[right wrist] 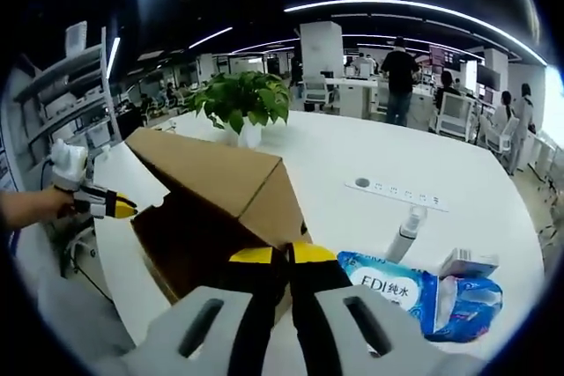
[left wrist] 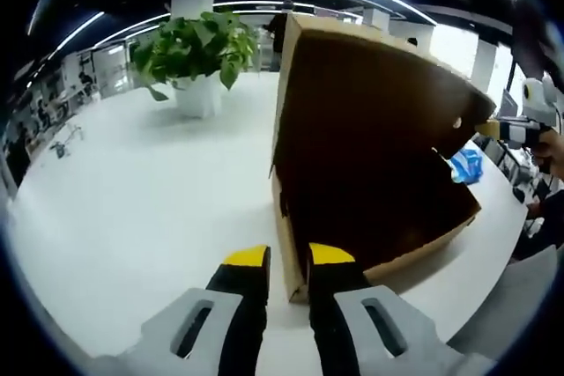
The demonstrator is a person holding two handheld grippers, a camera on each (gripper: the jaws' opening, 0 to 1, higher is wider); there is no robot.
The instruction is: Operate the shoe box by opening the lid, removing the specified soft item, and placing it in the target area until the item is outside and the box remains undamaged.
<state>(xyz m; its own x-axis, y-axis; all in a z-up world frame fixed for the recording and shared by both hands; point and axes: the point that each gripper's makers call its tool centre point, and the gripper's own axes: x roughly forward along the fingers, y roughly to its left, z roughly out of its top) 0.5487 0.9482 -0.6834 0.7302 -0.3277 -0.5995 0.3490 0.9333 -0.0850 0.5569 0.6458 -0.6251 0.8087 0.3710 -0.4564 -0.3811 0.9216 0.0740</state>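
Both grippers (left wrist: 289, 257) (right wrist: 283, 255) at shoe box (left wrist: 370, 147) edges

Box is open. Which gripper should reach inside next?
Left, probably. The left gripper has its jaws either side of the shoe box wall and looks into the open interior. The right gripper sits against its outer cardboard corner.

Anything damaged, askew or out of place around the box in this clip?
No damage shows. The shoe box has its lid swung up steeply, as the task calls for. A blue wipes pack, a small bottle and a power strip lie beside it on the table.
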